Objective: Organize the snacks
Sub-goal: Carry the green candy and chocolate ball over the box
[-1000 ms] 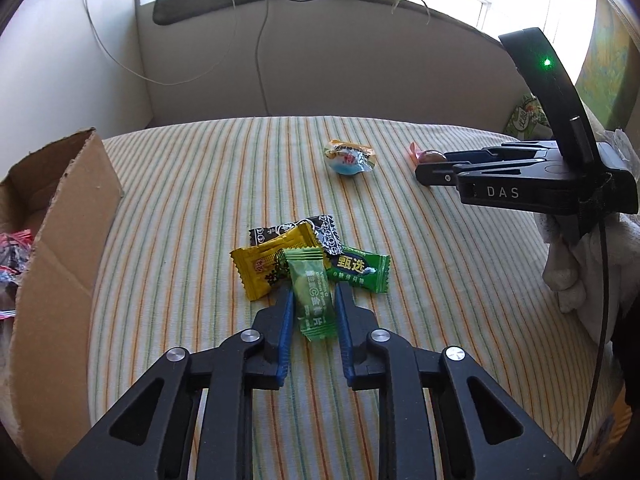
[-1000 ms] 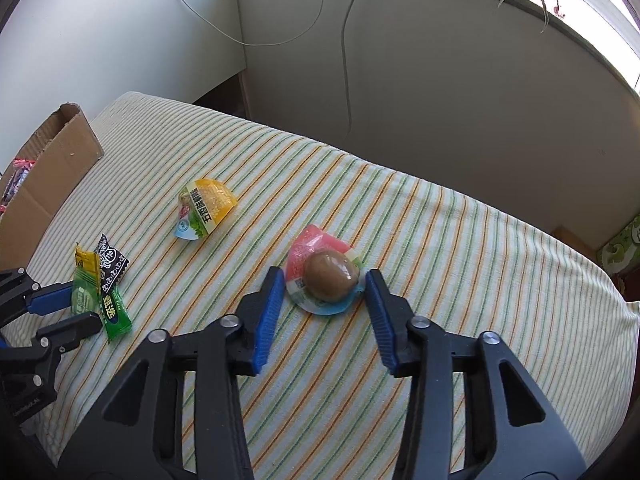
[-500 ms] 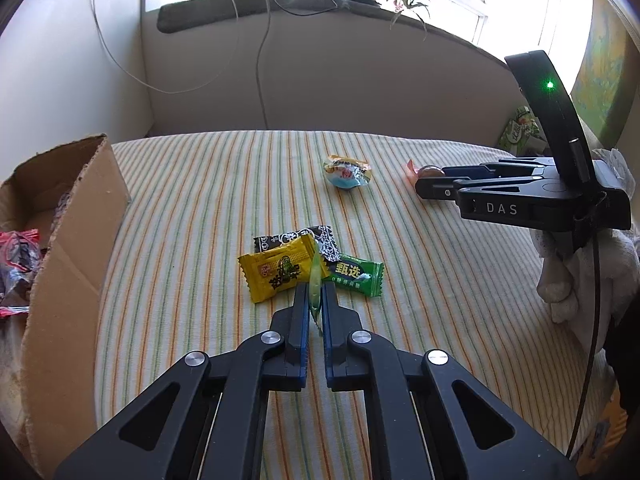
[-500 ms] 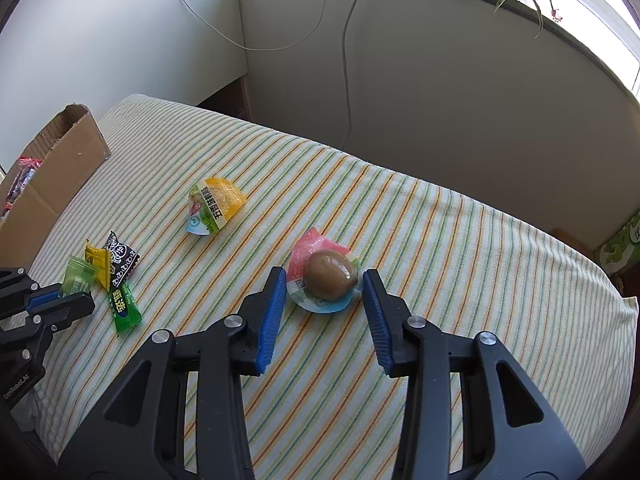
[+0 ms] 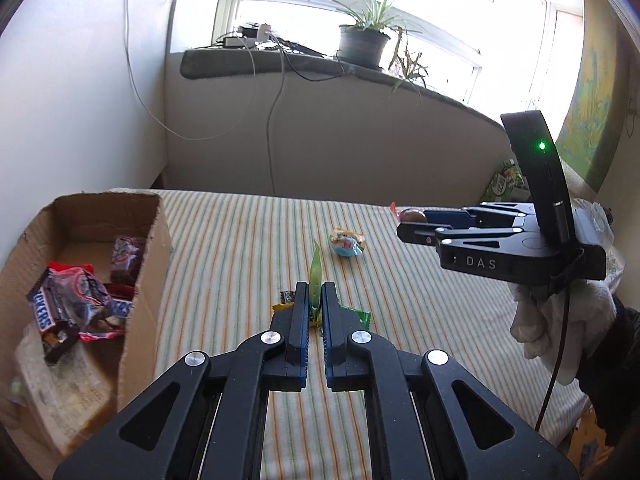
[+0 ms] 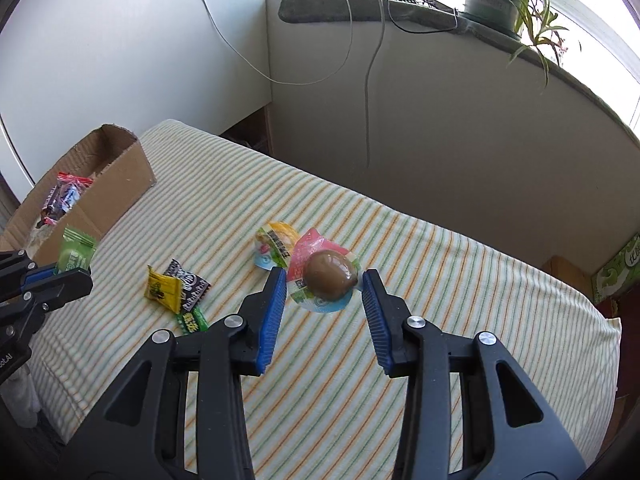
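My left gripper (image 5: pixel 315 294) is shut on a light green candy packet (image 5: pixel 315 270), held edge-on above the striped cloth; it also shows in the right wrist view (image 6: pixel 74 250). Under it lie a yellow packet (image 6: pixel 162 289), a black packet (image 6: pixel 189 280) and a dark green packet (image 6: pixel 191 320). My right gripper (image 6: pixel 324 282) is open, its jaws on either side of a brown egg snack in a pink and blue pack (image 6: pixel 326 274). A yellow and blue packet (image 6: pixel 276 248) lies just behind it. The cardboard box (image 5: pixel 150 248) stands at the left.
The box holds several chocolate bars (image 5: pixel 64 300). The striped cloth (image 5: pixel 420 340) covers the surface, which ends at a grey wall behind. A window sill with a potted plant (image 5: pixel 364 40) and cables runs above. A green box (image 6: pixel 616 268) sits at the far right.
My left gripper has lifted the light green packet off the pile and tilted up towards the box side. My right gripper has stayed open around the egg snack, a little closer.
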The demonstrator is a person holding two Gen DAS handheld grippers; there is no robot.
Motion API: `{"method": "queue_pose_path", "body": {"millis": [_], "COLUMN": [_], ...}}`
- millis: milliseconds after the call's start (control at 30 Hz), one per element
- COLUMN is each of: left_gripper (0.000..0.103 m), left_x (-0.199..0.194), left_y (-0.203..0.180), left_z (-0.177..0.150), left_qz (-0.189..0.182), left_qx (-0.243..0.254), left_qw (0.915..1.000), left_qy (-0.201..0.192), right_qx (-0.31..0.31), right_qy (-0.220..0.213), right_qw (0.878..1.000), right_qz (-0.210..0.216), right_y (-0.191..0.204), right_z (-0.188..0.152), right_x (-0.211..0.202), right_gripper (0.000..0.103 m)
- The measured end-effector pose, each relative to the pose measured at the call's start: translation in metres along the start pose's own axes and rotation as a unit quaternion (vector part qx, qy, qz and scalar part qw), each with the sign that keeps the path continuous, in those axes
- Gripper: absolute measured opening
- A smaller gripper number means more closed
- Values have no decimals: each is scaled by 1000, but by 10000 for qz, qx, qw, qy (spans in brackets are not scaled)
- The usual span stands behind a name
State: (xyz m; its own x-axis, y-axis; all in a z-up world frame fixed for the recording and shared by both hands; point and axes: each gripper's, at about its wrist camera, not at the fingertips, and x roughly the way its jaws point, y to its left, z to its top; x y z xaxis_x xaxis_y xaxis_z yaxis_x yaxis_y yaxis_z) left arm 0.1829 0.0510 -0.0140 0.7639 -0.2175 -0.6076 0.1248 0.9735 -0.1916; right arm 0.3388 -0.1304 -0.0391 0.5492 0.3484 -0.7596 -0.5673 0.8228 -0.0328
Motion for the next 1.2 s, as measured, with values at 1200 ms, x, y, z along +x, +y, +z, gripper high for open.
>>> {"method": "queue_pose_path", "body": {"millis": [1200], "left_gripper": [5], "left_x": [-40], "left_y": [164], "left_z": [33], "left_qz": [1154], "left_qx": [-1066], "left_qw": [9866], "left_qy": [-430], "right_qx": [-1272], "right_qy": [-183], "right_qw": [9794], "right_qz": [1560], "right_y": [225], "right_z": [52], "right_x": [15], "right_gripper": [41]}}
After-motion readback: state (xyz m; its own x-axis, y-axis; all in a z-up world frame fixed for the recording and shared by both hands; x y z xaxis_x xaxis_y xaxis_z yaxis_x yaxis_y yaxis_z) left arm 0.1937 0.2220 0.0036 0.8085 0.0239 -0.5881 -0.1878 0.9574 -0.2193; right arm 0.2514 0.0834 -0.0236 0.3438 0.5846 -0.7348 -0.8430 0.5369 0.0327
